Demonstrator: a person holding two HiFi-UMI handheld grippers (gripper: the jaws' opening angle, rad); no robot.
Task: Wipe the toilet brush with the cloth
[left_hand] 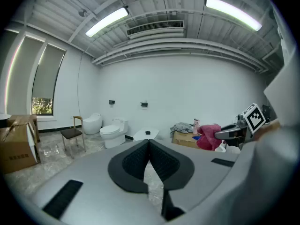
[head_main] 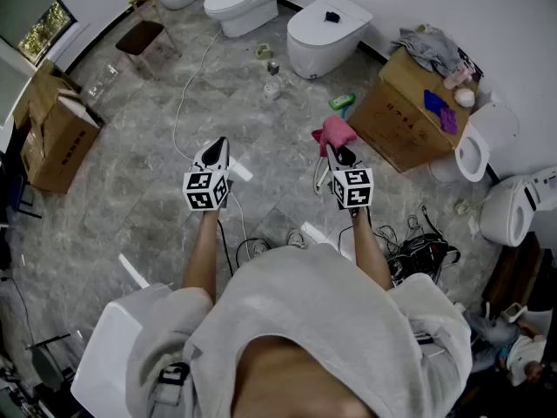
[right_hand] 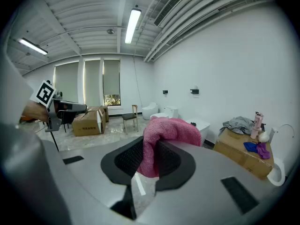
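Note:
My right gripper is shut on a pink cloth, held out at waist height. In the right gripper view the cloth bulges up over the jaws of that gripper and hangs down between the pads. My left gripper is level with it on the left. Its jaws meet at the tips with nothing between them. Each gripper shows in the other's view: the right one with the cloth, and the left one. I cannot make out a toilet brush in any view.
White toilets stand along the far wall. A cardboard box with clothes on it is at the right, another box at the left, and a chair behind. Small bottles and cables lie on the floor.

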